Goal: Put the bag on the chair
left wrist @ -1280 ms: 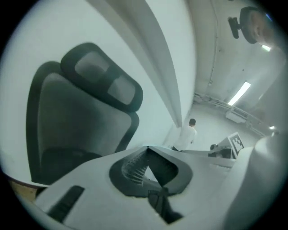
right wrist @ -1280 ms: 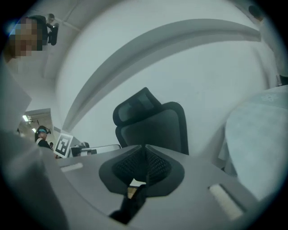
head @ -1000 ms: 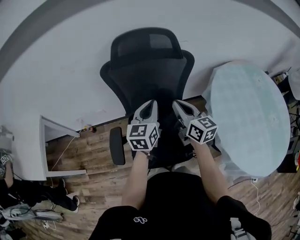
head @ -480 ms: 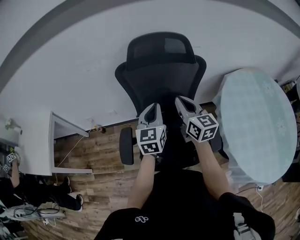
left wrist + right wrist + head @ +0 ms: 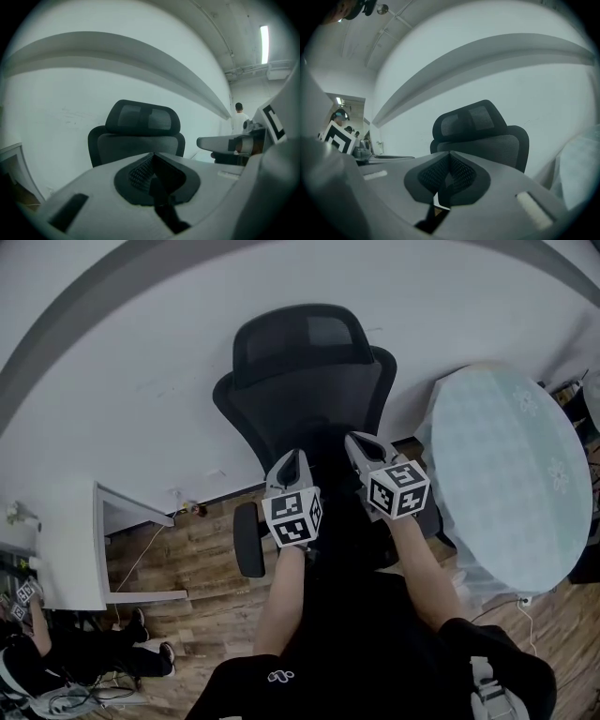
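A black mesh office chair stands against the white wall, also in the left gripper view and the right gripper view. Both grippers hover side by side over its seat. My left gripper is shut, with a thin dark strap pinched in its seam. My right gripper is shut the same way on a dark strap. The black bag's bulk hangs below between the forearms. It blends with the seat and the person's dark clothes, so its outline is unclear.
A round table under a pale cloth stands close on the right of the chair. A white cabinet is at the left on the wooden floor. A person's legs show at the lower left. The chair's left armrest juts out.
The head view has swung, so the chair first shifted right, then a little back left. Both grippers stay shut and keep side by side over the seat.
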